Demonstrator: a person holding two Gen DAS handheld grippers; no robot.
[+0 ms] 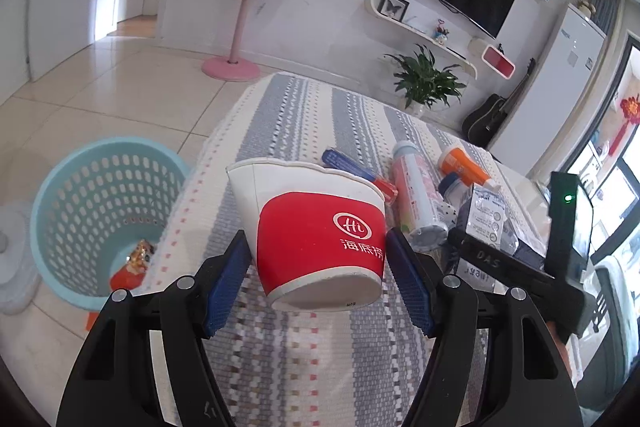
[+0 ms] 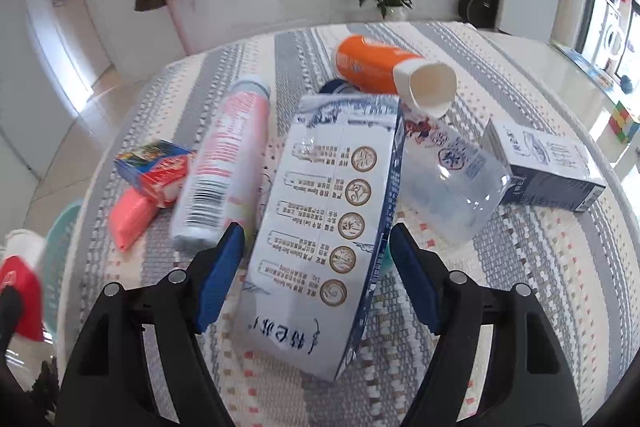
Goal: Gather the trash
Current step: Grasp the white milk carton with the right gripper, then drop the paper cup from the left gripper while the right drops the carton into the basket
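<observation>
Surface: I see a table under a woven cloth (image 2: pixel 520 267) striped grey and cream, with small red and blue flecks.
Left part: a pink packet (image 2: pixel 130 217) touching a red-and-blue box (image 2: pixel 154 167).
Middle: a pink-and-white spray can (image 2: pixel 224 167) lying on its side, just beside a flattened blue-and-white carton (image 2: pixel 332 219).
Far side: I make out an orange cup (image 2: pixel 368 69) tipped over.
Right part: a clear plastic bottle (image 2: pixel 452 179) touching a small dark-blue carton (image 2: pixel 544 163).
Floor: a light-blue basket (image 1: pixel 96 219) beside the table, on beige tiles (image 1: pixel 120 87).
</observation>
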